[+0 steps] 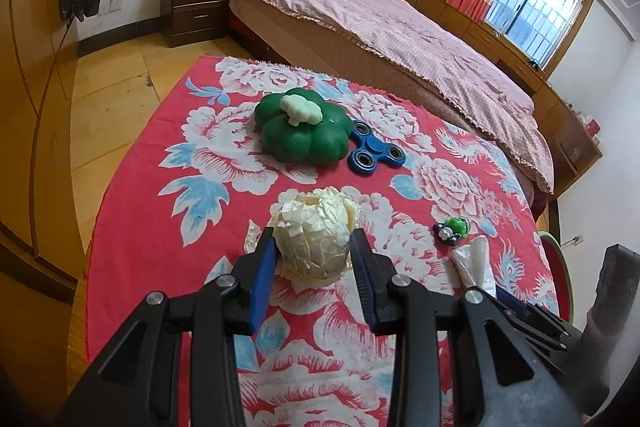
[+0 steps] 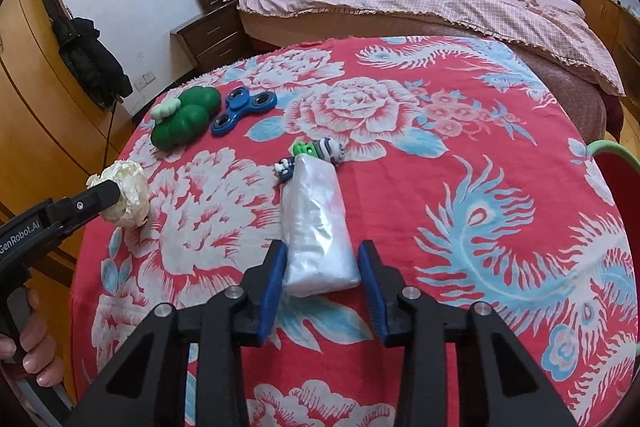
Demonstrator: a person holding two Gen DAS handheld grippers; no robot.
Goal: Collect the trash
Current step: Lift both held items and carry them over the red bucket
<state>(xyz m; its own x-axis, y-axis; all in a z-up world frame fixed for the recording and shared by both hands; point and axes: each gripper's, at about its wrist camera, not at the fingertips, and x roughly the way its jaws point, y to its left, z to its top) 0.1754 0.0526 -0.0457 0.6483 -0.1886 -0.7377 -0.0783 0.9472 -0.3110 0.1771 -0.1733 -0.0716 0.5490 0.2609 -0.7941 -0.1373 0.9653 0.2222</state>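
Note:
A crumpled cream paper ball (image 1: 314, 233) lies on the red floral tablecloth (image 1: 160, 227). My left gripper (image 1: 314, 247) is around it, a blue pad on each side, touching or nearly touching it; the ball also shows in the right wrist view (image 2: 130, 191). A folded white plastic bag (image 2: 318, 223) lies on the cloth (image 2: 440, 187). My right gripper (image 2: 322, 261) is open with its near end between the fingers, a small gap on each side. The bag also shows in the left wrist view (image 1: 472, 263).
A green pumpkin-shaped toy (image 1: 302, 131), a blue fidget spinner (image 1: 374, 149) and a small green and white figure (image 1: 452, 227) lie on the cloth. A red bin with a green rim (image 2: 616, 167) stands at the right edge. A bed (image 1: 400, 27) is behind the table.

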